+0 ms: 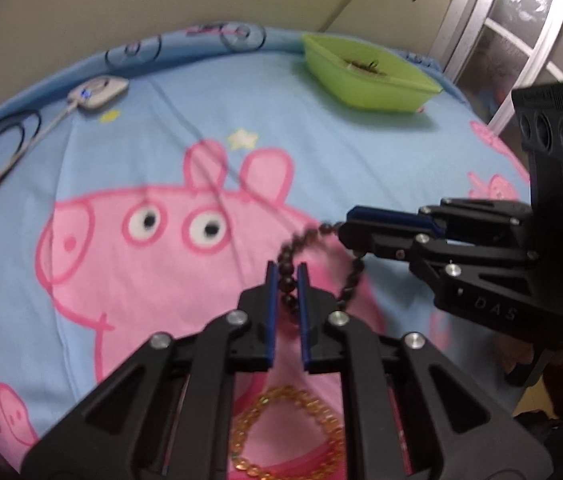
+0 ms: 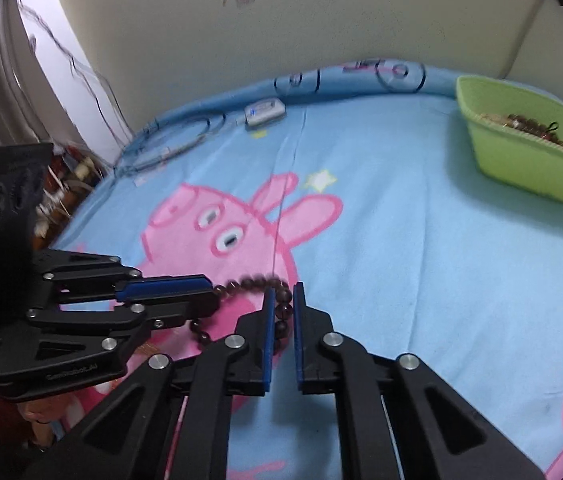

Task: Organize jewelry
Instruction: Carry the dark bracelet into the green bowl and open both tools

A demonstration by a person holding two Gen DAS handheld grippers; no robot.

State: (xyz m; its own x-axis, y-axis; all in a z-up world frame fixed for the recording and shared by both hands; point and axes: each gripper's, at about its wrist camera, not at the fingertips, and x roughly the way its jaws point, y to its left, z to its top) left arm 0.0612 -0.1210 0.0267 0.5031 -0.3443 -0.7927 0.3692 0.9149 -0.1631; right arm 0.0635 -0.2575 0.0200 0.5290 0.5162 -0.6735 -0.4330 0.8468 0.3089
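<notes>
- A blue cartoon-pig bedsheet [image 1: 321, 152] covers the bed, against a cream wall.
- Left gripper [image 1: 286, 276] is clamped on the dark bead bracelet [image 1: 351, 276], which hangs above the sheet.
- Right gripper [image 2: 281, 300] pinches the same loop's other side, probably to pass it over.
- An amber bracelet [image 1: 285, 432] waits on the sheet.
- Far right, the green bin [image 2: 521, 160] already holds jewelry.
</notes>
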